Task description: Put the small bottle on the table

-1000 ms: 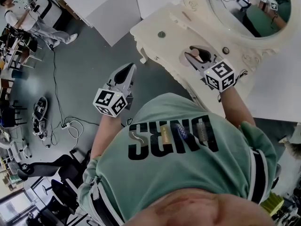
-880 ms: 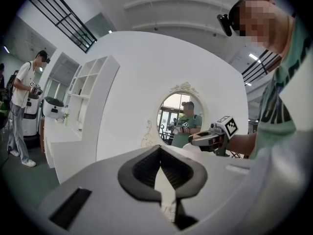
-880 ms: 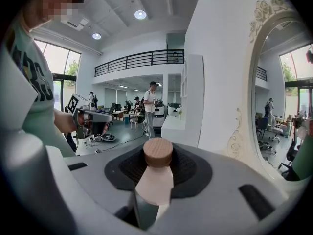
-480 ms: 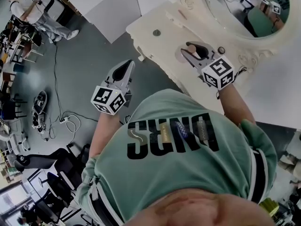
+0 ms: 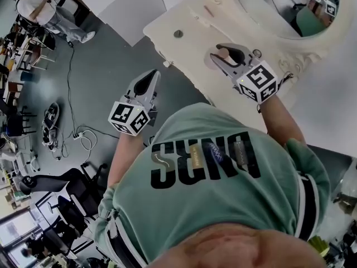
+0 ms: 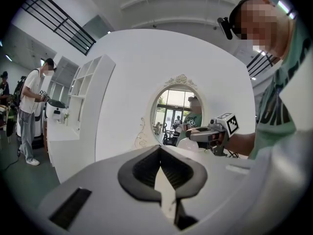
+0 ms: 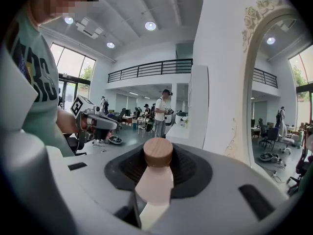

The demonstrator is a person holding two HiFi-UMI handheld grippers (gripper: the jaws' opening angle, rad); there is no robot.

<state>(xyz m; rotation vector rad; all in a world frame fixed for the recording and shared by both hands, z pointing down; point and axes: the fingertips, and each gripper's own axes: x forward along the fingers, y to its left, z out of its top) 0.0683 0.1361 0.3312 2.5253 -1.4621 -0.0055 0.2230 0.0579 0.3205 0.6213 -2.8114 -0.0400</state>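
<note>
While the operator stands on the grey floor (image 5: 95,77), both tools are raised in front of a green shirt (image 5: 223,194). A cream desk (image 5: 187,52) with carved trim stands against a white wall, and an oval mirror (image 5: 284,4) in an ornate frame rises from its back edge. The mirror reflects the operator and one marker cube.

Right tool (image 5: 218,54): positioned over the desk top, directly in front of the mirror frame, jaws pointing away from the operator. The jaws are clenched on the bottle (image 7: 155,182), with one black pad pressing on each side of its body. The bottle is pale pink, and its round wooden cap (image 7: 157,152) projects beyond the pads. It is held at the jaws over the desk; the views do not show whether its base touches the surface.

Left tool (image 5: 152,77): held over the floor, just off the near edge of the desk and well apart from the right tool. Its jaws are closed, tips meeting, with nothing between the pads.

A second person (image 5: 44,10) stands far off across the room. Cables (image 5: 72,133) trail over the floor to the operator's left. A small dark knob (image 5: 178,33) sits on the desk top near its left end.
</note>
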